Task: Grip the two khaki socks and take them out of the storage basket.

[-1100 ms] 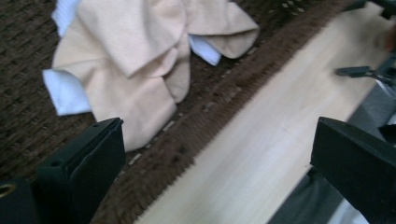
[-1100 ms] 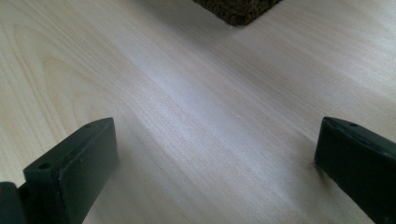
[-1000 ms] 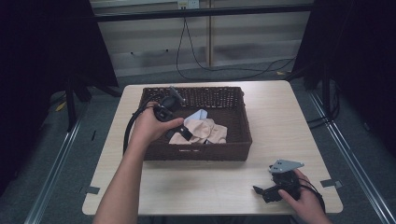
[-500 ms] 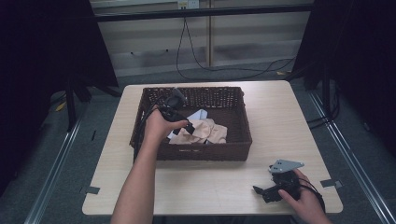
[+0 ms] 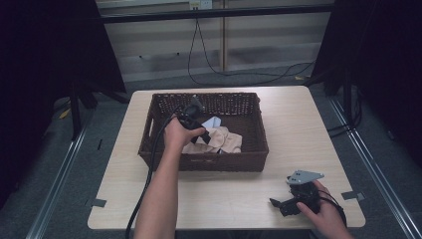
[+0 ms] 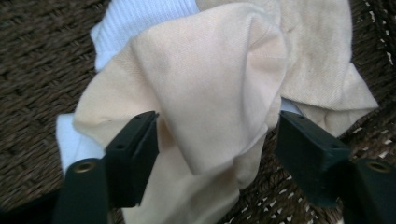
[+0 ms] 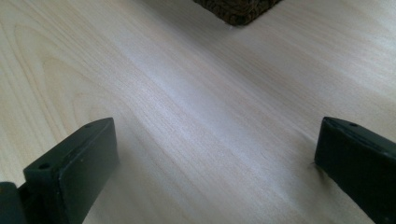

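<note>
Beige cloth (image 6: 219, 93) — crumpled, no clear axis — between closing left gripper (image 6: 215, 140) fingers.

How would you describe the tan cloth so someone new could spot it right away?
Find the dark wicker basket on the pale wooden table. Inside lies a crumpled tan cloth, with the left tongs straddling one fold. It lies on top of the ribbed white fabric peeking out beneath.

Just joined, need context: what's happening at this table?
A person is working a claw in each hand. The left claw is down in the wicker basket, its jaws just closing around a fold of the beige cloth, not yet pinching it. A white cloth lies underneath. The right claw rests open on the table.
</note>
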Action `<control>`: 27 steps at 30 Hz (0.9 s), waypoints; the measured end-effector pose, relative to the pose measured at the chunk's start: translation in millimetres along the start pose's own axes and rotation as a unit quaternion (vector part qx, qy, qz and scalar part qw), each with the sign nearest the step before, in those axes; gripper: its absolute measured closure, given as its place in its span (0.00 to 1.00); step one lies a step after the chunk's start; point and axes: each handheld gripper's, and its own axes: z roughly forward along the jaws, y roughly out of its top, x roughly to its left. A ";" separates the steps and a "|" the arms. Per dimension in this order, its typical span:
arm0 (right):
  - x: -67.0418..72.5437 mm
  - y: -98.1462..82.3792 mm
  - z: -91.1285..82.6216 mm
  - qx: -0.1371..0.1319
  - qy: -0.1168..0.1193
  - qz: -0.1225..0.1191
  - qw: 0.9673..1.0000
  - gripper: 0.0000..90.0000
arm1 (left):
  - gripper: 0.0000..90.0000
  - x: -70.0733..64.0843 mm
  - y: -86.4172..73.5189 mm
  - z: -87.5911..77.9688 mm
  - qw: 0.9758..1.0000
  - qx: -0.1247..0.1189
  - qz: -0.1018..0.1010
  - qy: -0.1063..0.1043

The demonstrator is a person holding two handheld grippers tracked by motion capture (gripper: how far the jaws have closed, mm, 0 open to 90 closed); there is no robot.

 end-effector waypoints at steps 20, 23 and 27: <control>0.0 0.0 0.0 0.000 0.000 0.000 1.000 0.00 | 0.95 -5.8 0.8 -31.9 0.999 0.026 -0.009 -0.016; 0.1 0.1 -0.1 0.000 0.000 0.001 1.000 0.00 | 0.95 -8.3 1.2 -42.2 0.999 0.025 -0.005 -0.026; 0.4 0.0 -0.2 0.001 0.002 0.002 1.000 0.00 | 0.95 -12.5 2.1 -58.1 0.999 0.025 0.000 -0.033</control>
